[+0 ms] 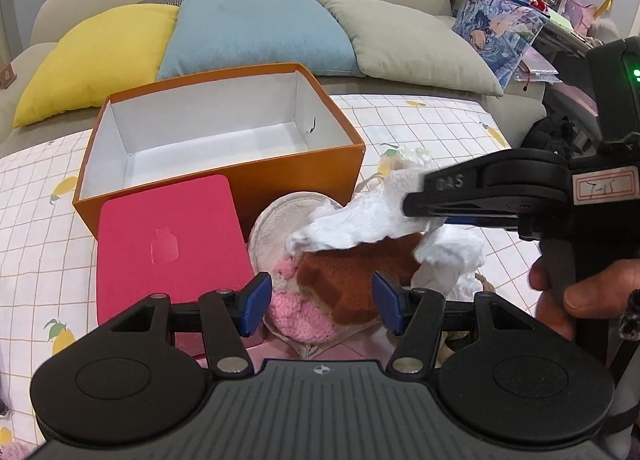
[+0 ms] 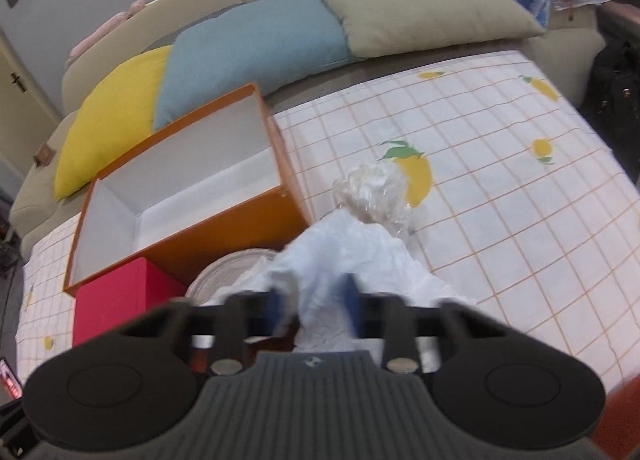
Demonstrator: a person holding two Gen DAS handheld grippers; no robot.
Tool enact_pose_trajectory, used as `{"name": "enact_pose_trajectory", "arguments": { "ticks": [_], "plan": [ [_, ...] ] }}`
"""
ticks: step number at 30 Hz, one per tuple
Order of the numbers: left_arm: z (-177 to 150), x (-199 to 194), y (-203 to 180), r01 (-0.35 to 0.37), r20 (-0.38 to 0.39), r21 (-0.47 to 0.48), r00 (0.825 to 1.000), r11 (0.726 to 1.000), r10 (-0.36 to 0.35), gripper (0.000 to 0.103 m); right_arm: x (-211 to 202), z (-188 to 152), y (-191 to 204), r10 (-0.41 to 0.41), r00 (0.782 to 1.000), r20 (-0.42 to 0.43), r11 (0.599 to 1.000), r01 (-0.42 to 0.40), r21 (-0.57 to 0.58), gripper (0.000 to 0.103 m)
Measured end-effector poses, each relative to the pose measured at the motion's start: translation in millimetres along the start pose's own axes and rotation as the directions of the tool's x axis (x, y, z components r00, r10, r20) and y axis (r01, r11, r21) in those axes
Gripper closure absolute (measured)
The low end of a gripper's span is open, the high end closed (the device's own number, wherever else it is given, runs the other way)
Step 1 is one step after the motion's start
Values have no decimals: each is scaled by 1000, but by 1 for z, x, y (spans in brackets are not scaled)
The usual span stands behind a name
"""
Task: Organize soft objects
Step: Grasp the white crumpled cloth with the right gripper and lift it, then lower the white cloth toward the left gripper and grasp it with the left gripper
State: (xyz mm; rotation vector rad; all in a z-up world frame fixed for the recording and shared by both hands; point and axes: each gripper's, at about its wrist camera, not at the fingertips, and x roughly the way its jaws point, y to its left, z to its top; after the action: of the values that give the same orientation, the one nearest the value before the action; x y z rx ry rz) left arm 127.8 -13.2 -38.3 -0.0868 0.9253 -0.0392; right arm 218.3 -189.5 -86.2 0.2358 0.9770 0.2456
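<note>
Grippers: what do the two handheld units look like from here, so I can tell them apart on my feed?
Both are matte black with blue finger pads. The left gripper has a ribbed grey base and round black side discs. The right gripper bears embossed lettering, a white handwritten label and a green light. A dark fuzzy cuff shows at the wrist.

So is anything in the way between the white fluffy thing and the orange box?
Nothing visible. The white plush, gripped by the right gripper, lies just beside the open orange box. Only the box's wall has to be cleared; the box looks empty.
</note>
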Motion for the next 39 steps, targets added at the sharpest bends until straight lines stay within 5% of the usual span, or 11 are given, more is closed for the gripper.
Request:
{"name": "enact_pose_trajectory", "arguments": {
  "ticks": [12,17,22,26,29,32,37,39],
  "plan": [
    [-3,-16,5,27,22,-17,999,999,-27,34,-95,27,-1,114,970,214,988,-88,-125,102],
    [-11,-29,13,72,38,-40,997,997,-70,34,-145,32,-22,253,939,231,967,-240,-81,102],
    [-19,-29,16,87,10,-54,996,995,-87,34,-152,10,-45,327,936,128,944,-330,0,102],
    [-23,-19,15,99,-32,-49,994,994,-101,34,-123,-23,-62,188,982,10,982,-188,-32,102],
    [-27,-12,9,121,-60,-40,991,992,-124,34,-92,-51,-65,17,997,-69,985,-29,-171,102],
    [-29,-5,3,149,-82,-27,985,988,-151,35,-66,-80,-61,-89,988,-123,949,47,-312,102],
    [-38,6,-11,174,-130,0,976,985,-172,37,-39,-111,-57,-24,959,-284,944,-72,-322,101],
    [-43,10,-16,185,-153,1,971,983,-183,38,-30,-114,-54,0,939,-344,940,-117,-320,92]
  ]
}}
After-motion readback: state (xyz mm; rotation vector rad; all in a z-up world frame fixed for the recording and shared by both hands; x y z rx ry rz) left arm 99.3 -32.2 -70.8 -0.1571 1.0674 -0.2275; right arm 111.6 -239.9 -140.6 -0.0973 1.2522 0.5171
